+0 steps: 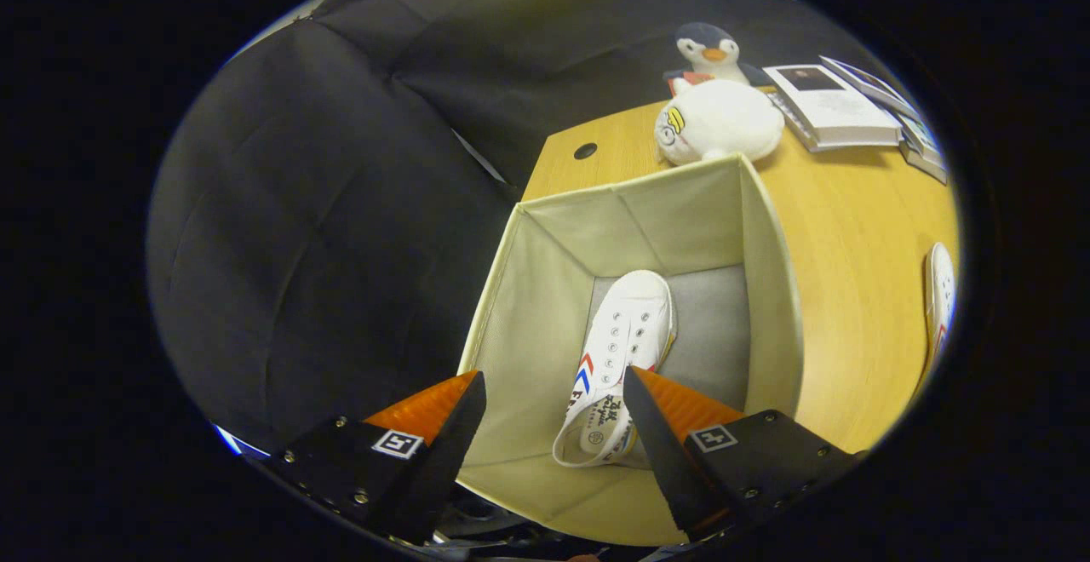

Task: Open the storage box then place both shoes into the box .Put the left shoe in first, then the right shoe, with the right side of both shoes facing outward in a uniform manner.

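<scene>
Nearest the camera, the gripper (553, 392) hangs over the storage box with its two ribbed, wedge-shaped fingers (426, 409) spread apart and grasping nothing; each finger mount carries one small square marker.

Below and between the fingers stands one storage box (528, 289), open at the top, made of pale cream fabric with creased, soft walls and a grey floor panel. One shoe (626, 332) lies on that floor, a white canvas sneaker with rows of metal eyelets and red and blue chevron stripes on its side; its heel opening sits just under the right finger and its toe points away toward the far wall of the box.

Off to the right of the box, well apart from it, a second white shoe (939, 298) lies on the table (851, 247), a smooth light wooden top with one round cable hole near its far left corner.

Beyond the box rest two plush toys: a round white one (719, 119) touching the box's far rim, and a dark penguin (711, 51) behind it. Beside them lie a few open books (839, 106). Black cloth wall (341, 187) fills the space left of the table.
</scene>
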A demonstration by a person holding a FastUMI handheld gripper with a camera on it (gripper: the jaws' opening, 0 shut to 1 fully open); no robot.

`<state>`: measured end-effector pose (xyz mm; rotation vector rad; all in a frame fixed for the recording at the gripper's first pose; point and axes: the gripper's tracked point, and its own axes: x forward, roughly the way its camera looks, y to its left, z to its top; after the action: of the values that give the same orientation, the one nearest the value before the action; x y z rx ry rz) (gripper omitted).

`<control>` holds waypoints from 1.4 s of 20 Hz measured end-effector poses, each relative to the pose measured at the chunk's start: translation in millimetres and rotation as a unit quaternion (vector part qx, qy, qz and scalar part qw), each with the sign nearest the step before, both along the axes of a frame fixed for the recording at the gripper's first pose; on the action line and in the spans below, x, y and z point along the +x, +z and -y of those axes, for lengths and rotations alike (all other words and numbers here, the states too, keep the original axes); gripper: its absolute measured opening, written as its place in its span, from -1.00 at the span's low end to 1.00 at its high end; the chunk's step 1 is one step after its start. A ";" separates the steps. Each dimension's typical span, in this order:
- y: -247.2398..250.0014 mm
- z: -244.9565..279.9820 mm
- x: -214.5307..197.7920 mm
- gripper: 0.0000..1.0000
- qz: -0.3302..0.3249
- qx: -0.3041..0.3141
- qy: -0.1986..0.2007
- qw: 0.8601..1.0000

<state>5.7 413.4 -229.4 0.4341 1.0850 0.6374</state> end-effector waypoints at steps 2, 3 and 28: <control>26.0 14.4 9.8 0.96 0.038 0.028 -0.012 0.999; 36.7 24.2 14.1 0.95 0.049 0.035 -0.016 0.998; -14.0 360.9 41.7 0.95 0.103 -0.126 -0.177 0.971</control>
<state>47.4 52.6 -243.4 0.3206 0.8482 0.2184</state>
